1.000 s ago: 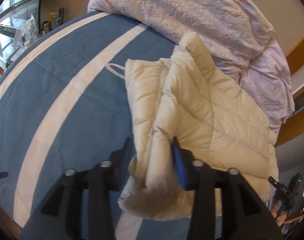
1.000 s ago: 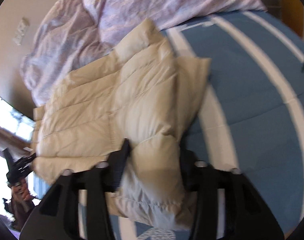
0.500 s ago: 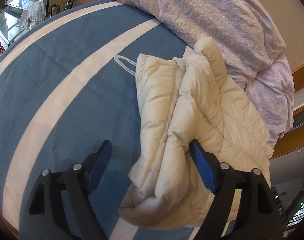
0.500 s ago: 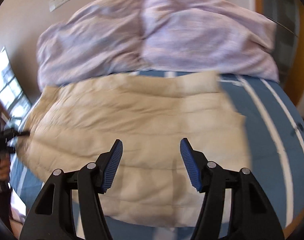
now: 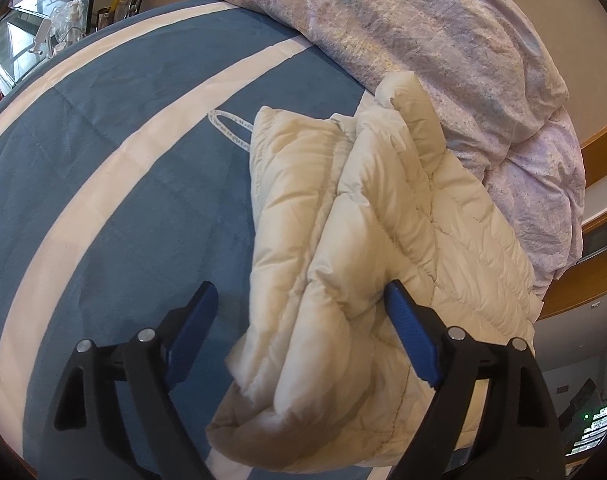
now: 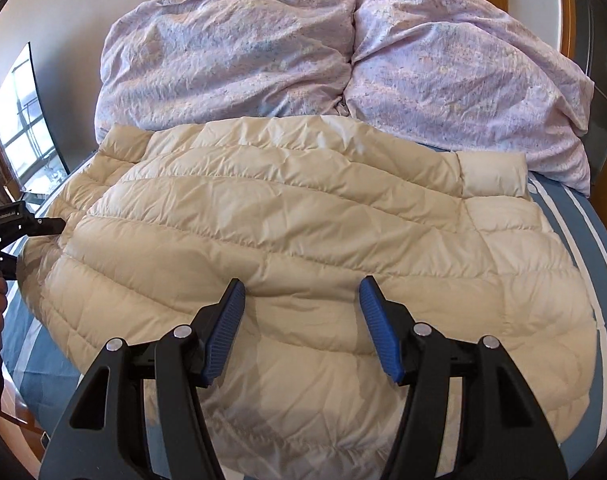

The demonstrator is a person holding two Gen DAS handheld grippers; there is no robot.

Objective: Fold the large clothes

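Folding is looking partly done; jacket point(image 6: 303, 240) is lying doubled on bed point(image 5: 103, 200); left gripper point(image 5: 301, 334) and right gripper point(image 6: 301, 330) are gaping, gripping nothing.

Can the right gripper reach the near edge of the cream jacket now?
Probably yes. The right gripper is open and hangs just above the jacket, with nothing between them; the lilac duvet lies behind.

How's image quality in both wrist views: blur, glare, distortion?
Left wrist: sharp, strong fisheye bending of the bedspread stripes, dark corner vignette, window glare top left. Right wrist: sharp too, soft daylight on the jacket, bright window at left edge, gripper shadow on the fabric below the jaws.
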